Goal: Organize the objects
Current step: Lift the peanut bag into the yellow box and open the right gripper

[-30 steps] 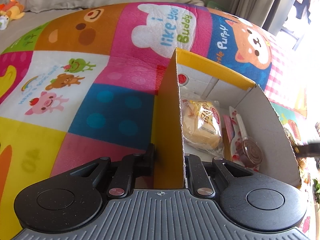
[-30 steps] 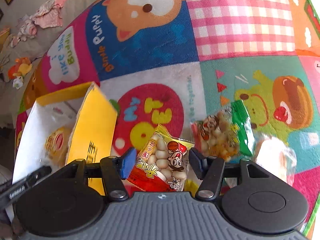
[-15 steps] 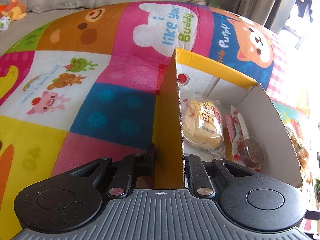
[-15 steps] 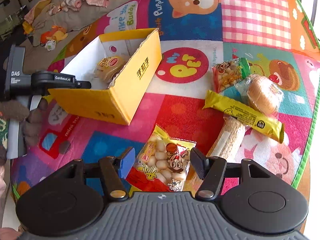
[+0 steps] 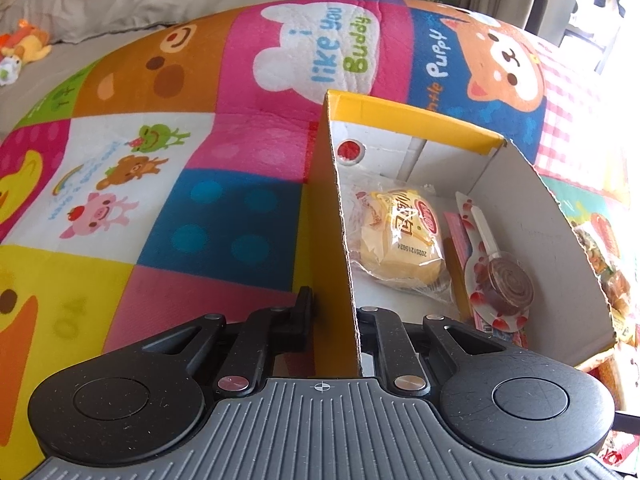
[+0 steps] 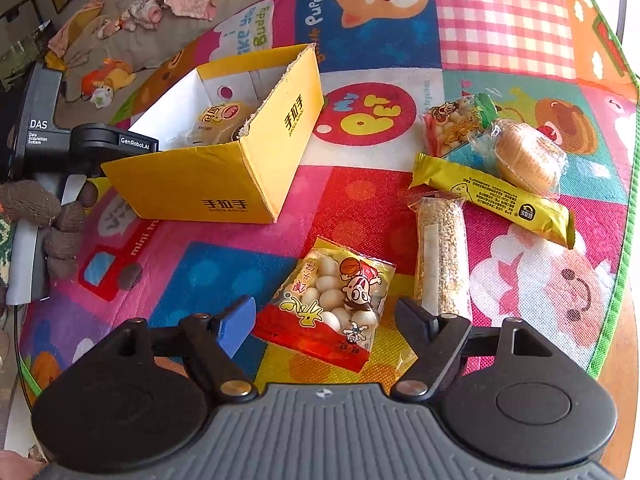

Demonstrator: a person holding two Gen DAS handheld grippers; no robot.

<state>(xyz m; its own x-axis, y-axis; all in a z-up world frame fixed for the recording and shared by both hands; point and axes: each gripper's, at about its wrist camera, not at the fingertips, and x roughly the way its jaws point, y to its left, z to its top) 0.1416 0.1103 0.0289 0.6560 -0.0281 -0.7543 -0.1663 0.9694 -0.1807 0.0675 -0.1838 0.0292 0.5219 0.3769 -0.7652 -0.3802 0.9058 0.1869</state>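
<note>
Left tool (image 5: 334,320): you pinch the yellow box (image 5: 332,248) wall; fingertips hidden behind it.
Right tool (image 6: 326,316): your jaws have just been widening around the snack packet (image 6: 332,300), no pad touching.
Box contents: bun (image 5: 400,236), lollipop (image 5: 510,284); packaging partly cut off.

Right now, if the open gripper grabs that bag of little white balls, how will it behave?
The bag looks like thin, glossy film, so probably floppy and a bit slippery. Loose balls inside may shift. It likely weighs little. The right gripper straddles it, pads apart.
</note>
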